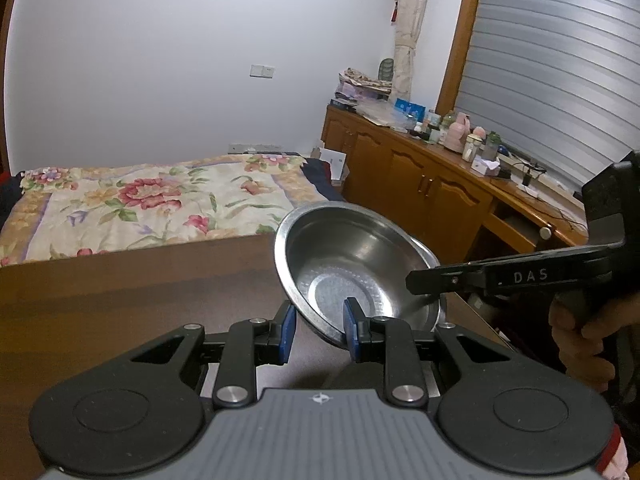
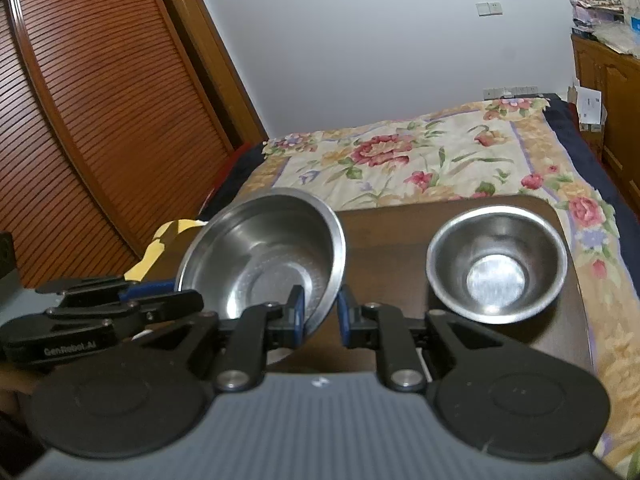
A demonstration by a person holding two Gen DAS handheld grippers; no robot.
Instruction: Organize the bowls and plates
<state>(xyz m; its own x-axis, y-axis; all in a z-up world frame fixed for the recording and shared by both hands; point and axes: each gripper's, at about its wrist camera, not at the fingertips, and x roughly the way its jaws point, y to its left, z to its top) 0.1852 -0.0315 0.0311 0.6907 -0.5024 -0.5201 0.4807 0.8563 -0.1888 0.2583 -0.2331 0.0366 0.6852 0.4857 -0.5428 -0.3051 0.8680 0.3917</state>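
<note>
A wide steel bowl (image 1: 352, 264) hangs tilted above the brown table (image 1: 140, 300), held from two sides. My left gripper (image 1: 319, 320) is shut on its near rim, one blue pad inside the bowl and one outside. My right gripper (image 1: 416, 282) reaches in from the right and clamps the opposite rim. In the right wrist view the same bowl (image 2: 260, 252) has its rim pinched between my right gripper's (image 2: 321, 312) pads, and the left gripper (image 2: 160, 292) holds the bowl's left edge. A smaller steel bowl (image 2: 496, 264) stands upright on the table (image 2: 380, 216) to the right.
A bed with a floral quilt (image 2: 420, 156) lies just beyond the table's far edge. A wooden cabinet (image 1: 420, 176) with cluttered bottles runs along the right wall. A louvred wooden door (image 2: 80, 120) stands at the left. A person's hand (image 1: 580, 340) grips the right tool's handle.
</note>
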